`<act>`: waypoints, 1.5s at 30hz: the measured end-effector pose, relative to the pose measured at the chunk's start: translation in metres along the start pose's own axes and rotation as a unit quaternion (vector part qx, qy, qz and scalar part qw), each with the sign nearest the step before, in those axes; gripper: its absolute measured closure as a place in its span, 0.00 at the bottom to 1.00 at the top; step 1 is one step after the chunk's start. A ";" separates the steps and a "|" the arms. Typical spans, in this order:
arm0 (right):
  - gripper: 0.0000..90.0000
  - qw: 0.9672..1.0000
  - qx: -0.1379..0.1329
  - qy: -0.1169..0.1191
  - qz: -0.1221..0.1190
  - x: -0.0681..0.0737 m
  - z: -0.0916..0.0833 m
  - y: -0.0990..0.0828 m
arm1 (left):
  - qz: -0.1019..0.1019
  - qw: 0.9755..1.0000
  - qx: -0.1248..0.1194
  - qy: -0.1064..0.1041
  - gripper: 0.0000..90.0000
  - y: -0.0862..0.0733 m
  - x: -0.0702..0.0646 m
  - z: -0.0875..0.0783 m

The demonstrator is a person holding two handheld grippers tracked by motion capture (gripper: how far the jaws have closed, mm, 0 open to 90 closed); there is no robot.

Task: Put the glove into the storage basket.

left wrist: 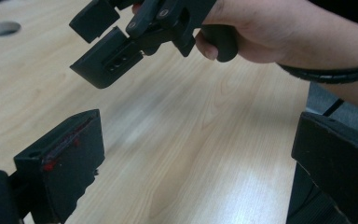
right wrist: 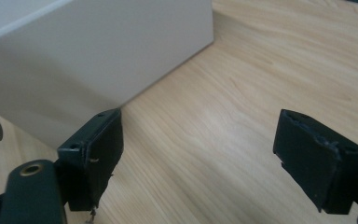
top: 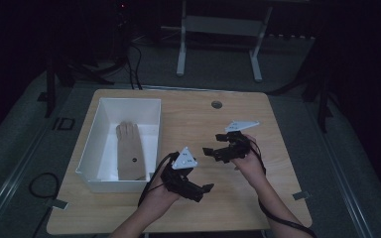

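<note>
Two hand-held grippers hover over the bare wooden table (top: 198,124), both with jaws spread wide and holding nothing: the left gripper (top: 206,188) near the front edge, the right gripper (top: 209,151) just beyond it, pointing toward the white bin (top: 90,148). A tan glove (top: 130,151) lies flat inside that bin, fingers toward the far wall, untouched and apart from both tools. Judged from this layout, the work stands at an idle point beside the bin; any next move on the glove calls for carrying an open gripper over the bin's near wall and down onto the fabric.
</note>
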State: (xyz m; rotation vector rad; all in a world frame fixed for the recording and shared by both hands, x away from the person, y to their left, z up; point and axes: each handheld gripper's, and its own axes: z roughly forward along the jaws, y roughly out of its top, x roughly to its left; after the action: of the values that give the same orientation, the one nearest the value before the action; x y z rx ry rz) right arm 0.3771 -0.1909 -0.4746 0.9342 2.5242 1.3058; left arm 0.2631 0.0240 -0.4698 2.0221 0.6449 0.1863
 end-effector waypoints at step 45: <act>0.15 0.999 0.018 -0.027 -0.020 -0.030 -0.019 -0.119 | 0.012 0.999 0.046 -0.027 0.04 -0.064 0.002 0.081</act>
State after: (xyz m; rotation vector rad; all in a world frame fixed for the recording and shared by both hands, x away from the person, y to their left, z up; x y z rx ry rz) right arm 0.3386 -0.2718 -0.5603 0.9079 2.5192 1.2122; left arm 0.2729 -0.0118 -0.5665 2.1157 0.6058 0.1186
